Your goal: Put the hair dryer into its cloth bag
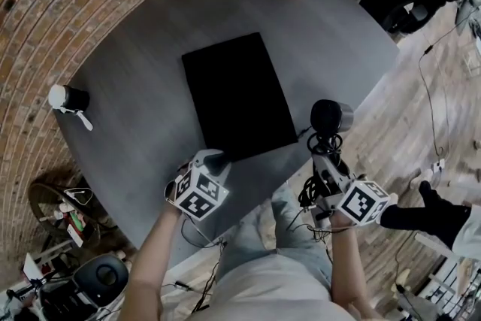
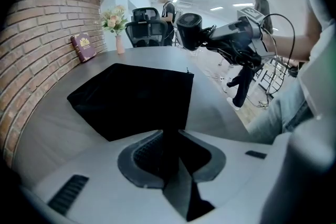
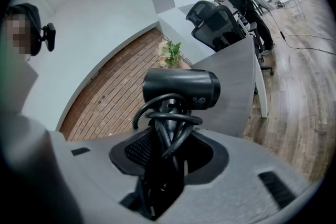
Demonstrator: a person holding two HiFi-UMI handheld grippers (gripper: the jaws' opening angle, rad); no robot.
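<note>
Between right gripper (image 3: 169,147) jaws, hair dryer (image 3: 181,89) handle runs lengthwise, barrel crosswise.

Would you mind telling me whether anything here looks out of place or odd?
Nothing looks spilled or broken. The only untidy thing is the cord, looped loosely round the handle of the hair dryer in the right gripper; it might snag on the bag.
</note>
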